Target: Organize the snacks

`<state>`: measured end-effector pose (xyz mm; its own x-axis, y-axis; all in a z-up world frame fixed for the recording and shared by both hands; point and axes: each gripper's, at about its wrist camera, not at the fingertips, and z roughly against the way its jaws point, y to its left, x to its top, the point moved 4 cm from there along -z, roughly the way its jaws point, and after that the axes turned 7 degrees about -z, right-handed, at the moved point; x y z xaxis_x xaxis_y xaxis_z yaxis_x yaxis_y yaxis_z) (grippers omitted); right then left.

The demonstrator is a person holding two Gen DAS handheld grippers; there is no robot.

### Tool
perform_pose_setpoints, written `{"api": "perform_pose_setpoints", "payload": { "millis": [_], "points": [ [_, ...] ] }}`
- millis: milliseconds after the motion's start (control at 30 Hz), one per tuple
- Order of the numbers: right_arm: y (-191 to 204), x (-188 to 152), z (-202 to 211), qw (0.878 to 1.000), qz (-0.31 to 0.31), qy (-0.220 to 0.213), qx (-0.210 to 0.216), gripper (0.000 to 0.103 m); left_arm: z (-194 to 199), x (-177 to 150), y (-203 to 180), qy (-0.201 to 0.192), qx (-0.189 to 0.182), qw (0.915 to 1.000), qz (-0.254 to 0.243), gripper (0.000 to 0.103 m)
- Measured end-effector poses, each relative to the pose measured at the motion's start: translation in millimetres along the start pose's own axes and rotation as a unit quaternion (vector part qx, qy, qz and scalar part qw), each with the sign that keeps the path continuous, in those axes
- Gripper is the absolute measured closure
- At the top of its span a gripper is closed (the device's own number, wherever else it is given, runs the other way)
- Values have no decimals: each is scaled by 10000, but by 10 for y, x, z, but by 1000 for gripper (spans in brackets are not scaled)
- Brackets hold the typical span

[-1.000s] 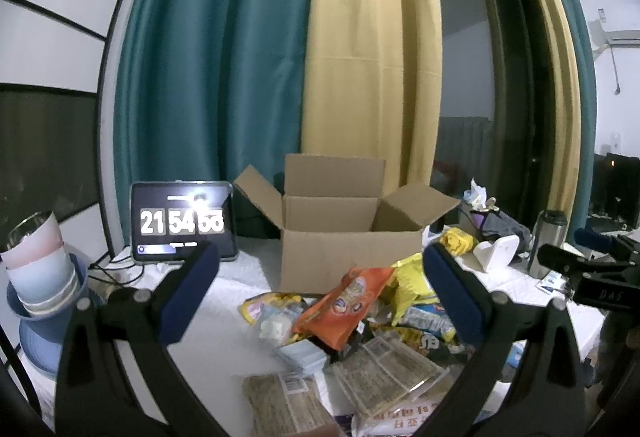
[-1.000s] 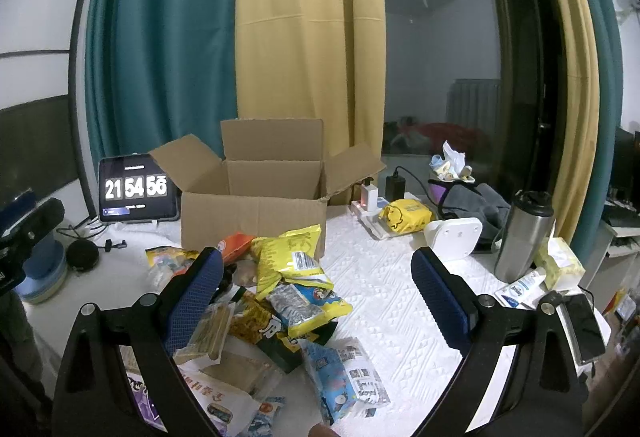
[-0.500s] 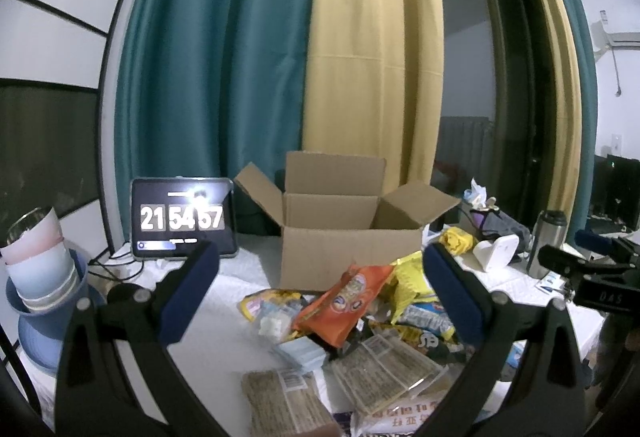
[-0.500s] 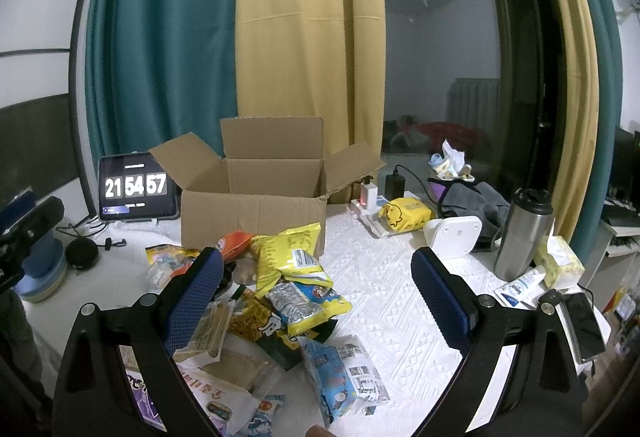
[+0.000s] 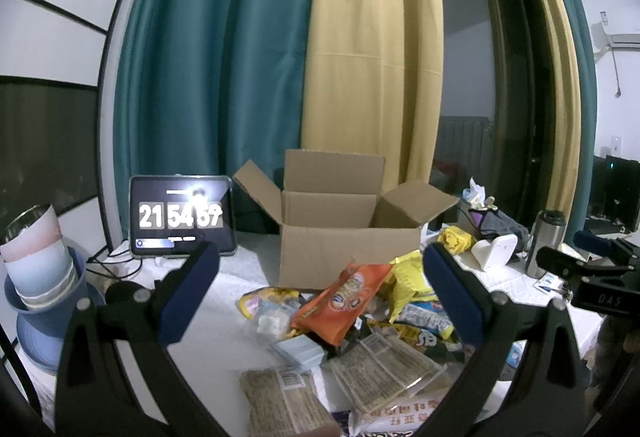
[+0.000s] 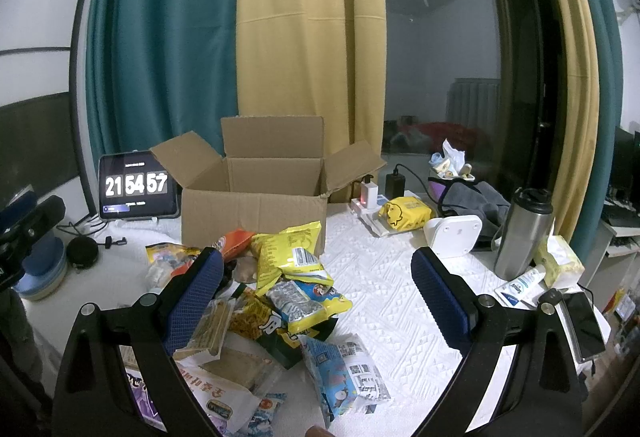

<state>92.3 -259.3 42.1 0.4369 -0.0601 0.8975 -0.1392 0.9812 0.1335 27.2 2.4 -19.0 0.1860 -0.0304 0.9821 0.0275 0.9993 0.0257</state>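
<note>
A cardboard box (image 6: 256, 193) is seen standing on the white table (image 6: 384, 289) with all four flaps folded outward; what is seen of its inside looks empty. A heap of snack packets (image 6: 280, 301) is spread just in front of the box, a yellow bag (image 6: 290, 257) and an orange bag (image 5: 344, 301) lying nearest its front wall. The left gripper (image 5: 320, 293) and the right gripper (image 6: 316, 301) are held above the heap, fingers wide apart, nothing clasped. Left of the box a tablet clock (image 6: 138, 185) is propped; further left, cups are stacked in a blue bowl (image 5: 44, 301).
</note>
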Motion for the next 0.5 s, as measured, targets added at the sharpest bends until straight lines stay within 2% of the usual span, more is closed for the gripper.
{"api": "perform_pose_setpoints", "payload": {
  "millis": [500],
  "points": [
    [7,11,8,10000,5,6,4,6,-3,6,-7,5,3,10000,2,0]
  ]
}}
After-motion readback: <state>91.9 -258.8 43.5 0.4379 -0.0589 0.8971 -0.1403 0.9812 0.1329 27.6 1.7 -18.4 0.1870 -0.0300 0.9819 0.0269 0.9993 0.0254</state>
